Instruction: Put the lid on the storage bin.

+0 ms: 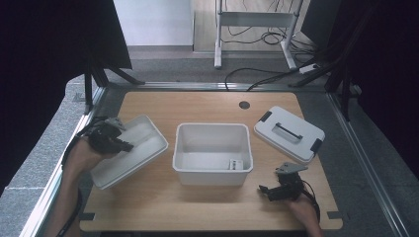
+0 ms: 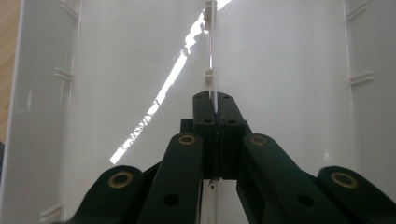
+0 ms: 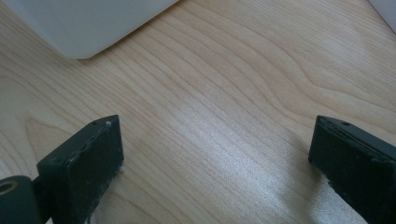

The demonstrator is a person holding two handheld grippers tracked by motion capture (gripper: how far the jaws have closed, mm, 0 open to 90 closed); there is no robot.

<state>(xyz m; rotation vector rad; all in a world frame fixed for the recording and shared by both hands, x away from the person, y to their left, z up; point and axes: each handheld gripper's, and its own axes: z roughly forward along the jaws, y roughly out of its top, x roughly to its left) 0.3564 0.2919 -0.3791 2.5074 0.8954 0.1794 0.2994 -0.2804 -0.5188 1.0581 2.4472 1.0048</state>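
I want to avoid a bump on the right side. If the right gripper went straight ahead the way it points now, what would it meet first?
Probably the white plastic open bin: the open right gripper points left across bare wooden table, with the bin's corner ahead. Depth is unclear.

White lidded box with black handle [image 1: 290,133] at table's [image 1: 207,207] right, open white bin [image 1: 213,153] centre.

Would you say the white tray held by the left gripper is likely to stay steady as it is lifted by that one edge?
Probably not fully. The left gripper pinches only a thin rim of the white tray, which already hangs tilted, so it may swing or pivot. Its glossy plastic looks slippery, so it could slide out. It seems empty and thin-walled, so likely light.
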